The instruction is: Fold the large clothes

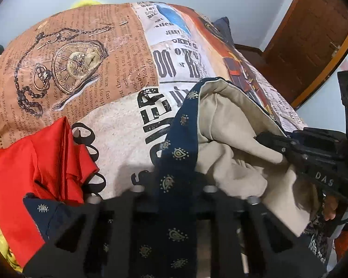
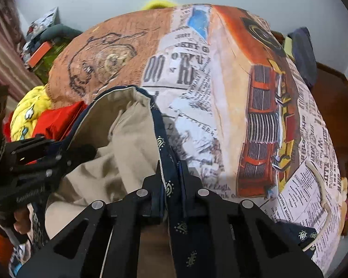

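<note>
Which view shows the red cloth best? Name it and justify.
The left wrist view: the red cloth lies large and creased at lower left on the printed bedspread. The right wrist view shows only a strip of it behind the navy paisley garment.

Left gripper (image 1: 171,185) fingertips blurred, hidden under navy garment (image 1: 178,139); garment cut off at bottom edge

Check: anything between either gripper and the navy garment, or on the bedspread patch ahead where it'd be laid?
Nothing is between them: the left gripper and right gripper are each already shut on the navy garment. The bedspread ahead looks bare; the red cloth lies off to the left edge.
</note>
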A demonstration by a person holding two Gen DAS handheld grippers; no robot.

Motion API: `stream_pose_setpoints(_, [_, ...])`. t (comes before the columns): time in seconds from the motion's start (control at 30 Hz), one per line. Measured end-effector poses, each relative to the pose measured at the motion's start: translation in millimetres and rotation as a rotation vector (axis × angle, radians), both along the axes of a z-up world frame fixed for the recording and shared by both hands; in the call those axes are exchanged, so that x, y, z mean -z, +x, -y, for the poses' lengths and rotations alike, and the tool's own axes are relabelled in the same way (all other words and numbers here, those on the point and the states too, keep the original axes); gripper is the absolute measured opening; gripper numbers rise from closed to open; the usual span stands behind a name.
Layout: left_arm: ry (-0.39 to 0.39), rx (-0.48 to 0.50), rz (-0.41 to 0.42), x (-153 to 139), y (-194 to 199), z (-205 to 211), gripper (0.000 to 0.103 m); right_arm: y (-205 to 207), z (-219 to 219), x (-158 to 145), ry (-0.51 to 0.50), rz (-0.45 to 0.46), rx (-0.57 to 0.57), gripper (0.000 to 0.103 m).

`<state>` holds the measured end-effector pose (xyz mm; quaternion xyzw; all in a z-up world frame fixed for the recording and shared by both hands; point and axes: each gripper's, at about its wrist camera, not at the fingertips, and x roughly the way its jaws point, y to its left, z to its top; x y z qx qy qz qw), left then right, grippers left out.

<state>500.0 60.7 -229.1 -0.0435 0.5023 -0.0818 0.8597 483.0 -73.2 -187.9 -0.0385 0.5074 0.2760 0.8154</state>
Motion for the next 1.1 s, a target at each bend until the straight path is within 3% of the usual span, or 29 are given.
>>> stream_pose_setpoints(0.33, [0.026,0.104,0.133,-74,-62,20,0.008,-52,19,-57,0.061,0.092,-0.024,0.007])
stream_pose_setpoints(0.57, [-0.016,0.160,0.143,-108,-115,26,0.008,-110,37,-97,0.069,0.136,-0.054,0.007])
stream_pose_setpoints(0.77, [-0.033,0.174,0.079,-98,-156,27,0.008,-152,49,-98,0.079,0.107,-0.068,0.007])
stream_pose_setpoints(0.97, [0.005,0.203,0.024,-72,-195,32,0.010,-185,56,-71,0.057,0.033,-0.087,0.007])
stream_pose_setpoints(1.07, [0.027,0.210,-0.006,-57,-214,32,0.024,-197,61,-56,0.059,-0.008,-0.085,0.007])
stream_pose_setpoints(1.1, [0.032,0.211,-0.013,-52,-218,31,0.035,-205,62,-53,0.057,-0.017,-0.085,0.007])
